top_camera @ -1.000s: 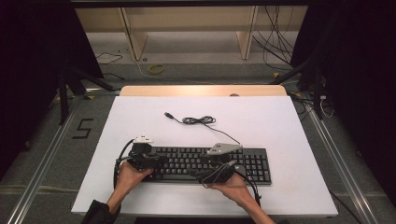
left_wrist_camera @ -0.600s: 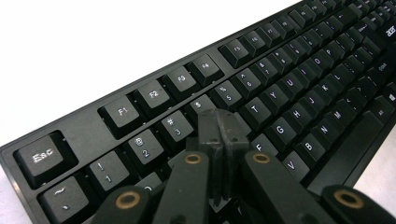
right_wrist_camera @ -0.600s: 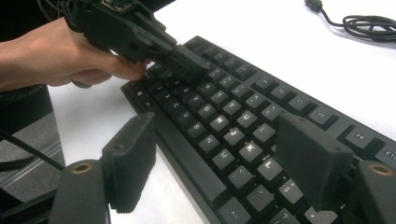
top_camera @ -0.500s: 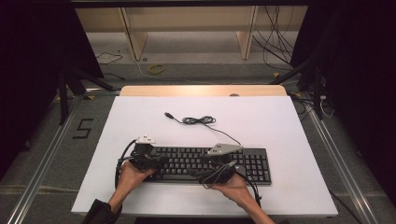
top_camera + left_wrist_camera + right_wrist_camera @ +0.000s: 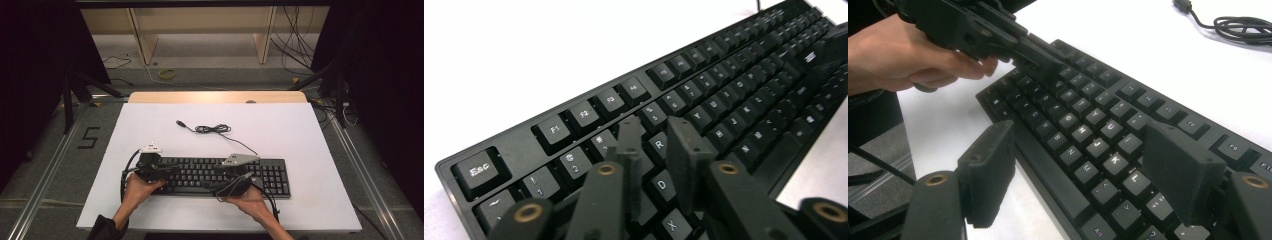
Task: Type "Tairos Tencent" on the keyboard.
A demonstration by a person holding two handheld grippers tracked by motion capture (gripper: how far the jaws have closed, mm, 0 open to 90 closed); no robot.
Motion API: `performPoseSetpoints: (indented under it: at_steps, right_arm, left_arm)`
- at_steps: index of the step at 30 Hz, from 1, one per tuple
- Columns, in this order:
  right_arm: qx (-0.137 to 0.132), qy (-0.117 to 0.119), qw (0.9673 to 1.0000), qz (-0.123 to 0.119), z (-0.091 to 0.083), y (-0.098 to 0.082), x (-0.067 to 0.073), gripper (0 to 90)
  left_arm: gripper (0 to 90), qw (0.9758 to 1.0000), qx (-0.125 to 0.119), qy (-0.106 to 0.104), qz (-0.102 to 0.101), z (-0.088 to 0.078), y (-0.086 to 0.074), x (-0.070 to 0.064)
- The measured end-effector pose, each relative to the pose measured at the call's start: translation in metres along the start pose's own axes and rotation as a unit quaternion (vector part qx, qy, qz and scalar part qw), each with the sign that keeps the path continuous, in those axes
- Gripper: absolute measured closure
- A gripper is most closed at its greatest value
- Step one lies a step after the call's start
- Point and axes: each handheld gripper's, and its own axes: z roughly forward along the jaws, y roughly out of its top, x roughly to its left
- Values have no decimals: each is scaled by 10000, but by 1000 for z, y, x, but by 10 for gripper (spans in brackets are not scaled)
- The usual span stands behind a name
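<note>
Left gripper (image 5: 651,137) is parked over the E/R/D patch of the keyboard (image 5: 210,172), jaws cracked a little way apart with nothing pinched between them; they've just been opening from a fully closed state, so I read this as coming off a key press, tips hovering right above the caps. Keyboard itself lies flat along the near edge of the white table (image 5: 300,130), long side facing me, its cable (image 5: 212,129) coiled further back and unplugged.

Right gripper (image 5: 1083,170) is spread wide, straddling the front edge of the board around the J/K/L area: one jaw hangs off the near side over bare table, the other sits above the keys. Not gripping anything as far as I can see.

My take on the step: we're mid key-poking, left side doing the work, right side either steadying or waiting its turn.

Next move, I'd guess, needs the left jaws brought back together so the tip is narrow enough for one cap, then lined up dead over a single key before going down, otherwise I'm mashing R and D together
</note>
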Motion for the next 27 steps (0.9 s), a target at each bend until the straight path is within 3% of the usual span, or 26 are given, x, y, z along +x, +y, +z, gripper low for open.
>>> performPoseSetpoints:
  at_steps: [9, 18, 27]
  right_arm:
    - [-25, -7, 10000, 16, 2, 0, 0, 321]
    - [3, 27, 10000, 38, 5, 2, 0, 375]
    - [61, 56, 10000, 22, 9, 3, 0, 444]
  left_arm:
    - [482, 9996, -214, -91, -169, -7, -2, -2]
    - [391, 9988, -415, -193, -185, -14, -5, -3]
    - [358, 9984, -492, -218, -171, -18, -7, -5]
